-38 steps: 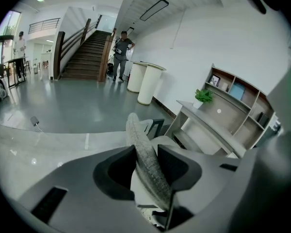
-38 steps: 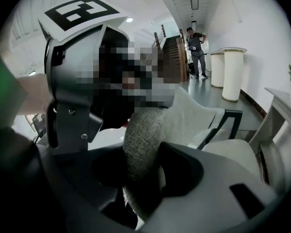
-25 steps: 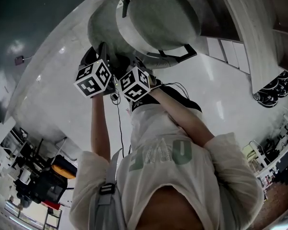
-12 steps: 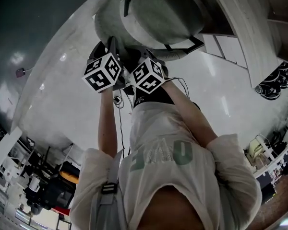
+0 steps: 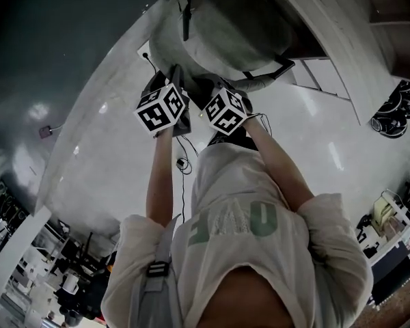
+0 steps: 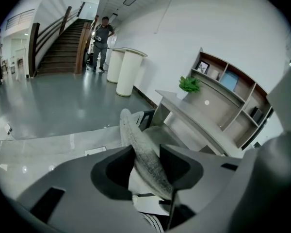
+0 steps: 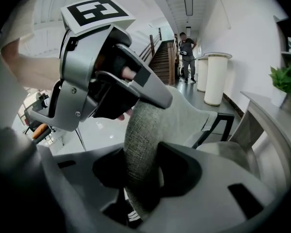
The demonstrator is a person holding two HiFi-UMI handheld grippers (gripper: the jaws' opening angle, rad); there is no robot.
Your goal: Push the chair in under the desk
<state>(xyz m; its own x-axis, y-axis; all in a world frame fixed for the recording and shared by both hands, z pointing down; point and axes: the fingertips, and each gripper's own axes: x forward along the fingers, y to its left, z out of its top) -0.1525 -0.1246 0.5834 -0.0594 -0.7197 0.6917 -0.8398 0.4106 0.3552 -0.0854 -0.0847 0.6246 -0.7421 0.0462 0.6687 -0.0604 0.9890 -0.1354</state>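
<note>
Pushed chair (image 5: 225,29) farther under desk (image 6: 196,113) since a second ago. Clamping backrest (image 7: 141,130) with right gripper (image 7: 140,171), tightening; widening left gripper (image 6: 146,161), seemingly still pinching its edge. Nearly tucked in.

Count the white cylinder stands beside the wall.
2. The nearer stand is beside the wall; the farther stand is just behind it, nearer the person. More could be hidden.
</note>
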